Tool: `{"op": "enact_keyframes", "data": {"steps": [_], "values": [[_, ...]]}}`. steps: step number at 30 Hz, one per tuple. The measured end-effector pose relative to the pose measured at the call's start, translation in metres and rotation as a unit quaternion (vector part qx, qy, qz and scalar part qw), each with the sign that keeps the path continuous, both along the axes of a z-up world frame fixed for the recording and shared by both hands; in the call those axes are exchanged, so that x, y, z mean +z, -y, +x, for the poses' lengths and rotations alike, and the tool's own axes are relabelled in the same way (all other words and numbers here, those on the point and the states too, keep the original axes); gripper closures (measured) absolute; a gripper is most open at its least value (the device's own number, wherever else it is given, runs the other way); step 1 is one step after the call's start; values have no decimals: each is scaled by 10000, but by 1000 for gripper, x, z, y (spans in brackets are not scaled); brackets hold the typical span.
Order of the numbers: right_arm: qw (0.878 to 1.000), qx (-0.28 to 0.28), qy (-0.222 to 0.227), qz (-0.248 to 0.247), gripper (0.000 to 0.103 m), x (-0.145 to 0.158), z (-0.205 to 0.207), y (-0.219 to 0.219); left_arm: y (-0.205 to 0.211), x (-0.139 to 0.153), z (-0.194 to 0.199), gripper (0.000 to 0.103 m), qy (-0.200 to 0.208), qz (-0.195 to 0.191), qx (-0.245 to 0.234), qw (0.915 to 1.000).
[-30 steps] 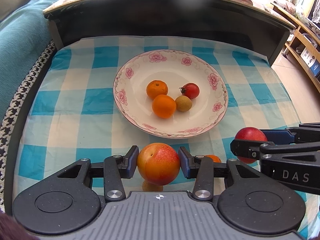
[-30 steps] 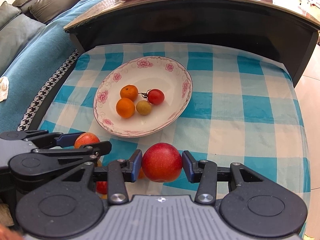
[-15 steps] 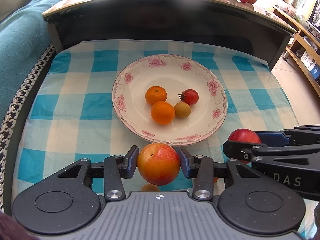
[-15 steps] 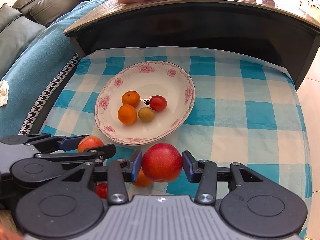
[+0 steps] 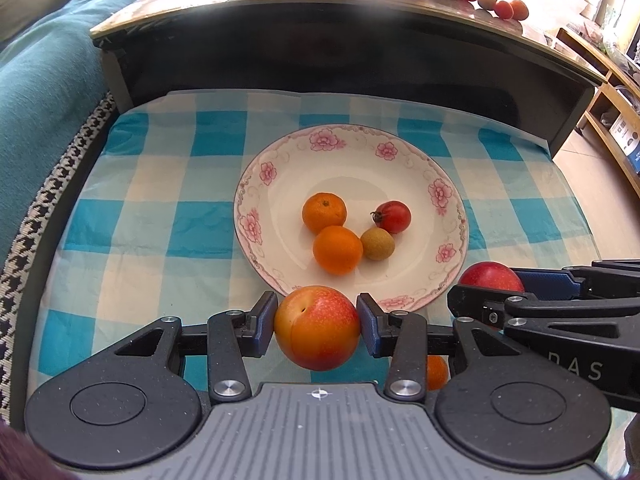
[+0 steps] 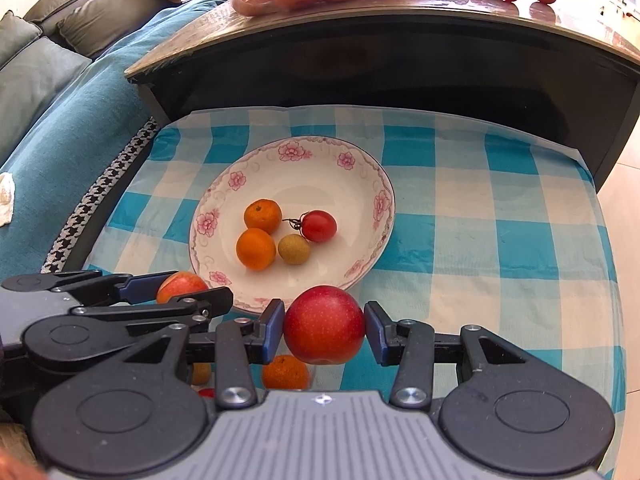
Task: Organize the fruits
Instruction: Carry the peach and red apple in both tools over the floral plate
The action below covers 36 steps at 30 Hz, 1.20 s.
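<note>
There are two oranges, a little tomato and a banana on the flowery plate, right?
Not quite. There's no banana. The fourth thing is a small round yellow-green fruit, beside two oranges and the tomato on the plate. The left wrist view shows it.

Both views are taken from low over the near edge of the checked cloth (image 5: 132, 216), facing the dark table (image 6: 400, 64). The flowered plate (image 5: 348, 140) (image 6: 224, 208) is seen close in both, the right view from further right.
</note>
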State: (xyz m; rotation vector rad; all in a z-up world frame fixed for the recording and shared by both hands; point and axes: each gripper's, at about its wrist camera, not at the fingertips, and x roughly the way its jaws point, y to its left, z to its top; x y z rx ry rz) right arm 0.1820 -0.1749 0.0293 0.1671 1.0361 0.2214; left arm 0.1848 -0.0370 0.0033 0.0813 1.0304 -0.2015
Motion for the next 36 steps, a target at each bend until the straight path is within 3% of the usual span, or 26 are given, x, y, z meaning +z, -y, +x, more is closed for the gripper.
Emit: {"op": "enact_keyframes", "data": {"steps": [36], "values": [[9995, -153, -28, 265, 58, -22, 54, -1, -5, -7, 49, 56, 170, -253, 331, 9990]]}}
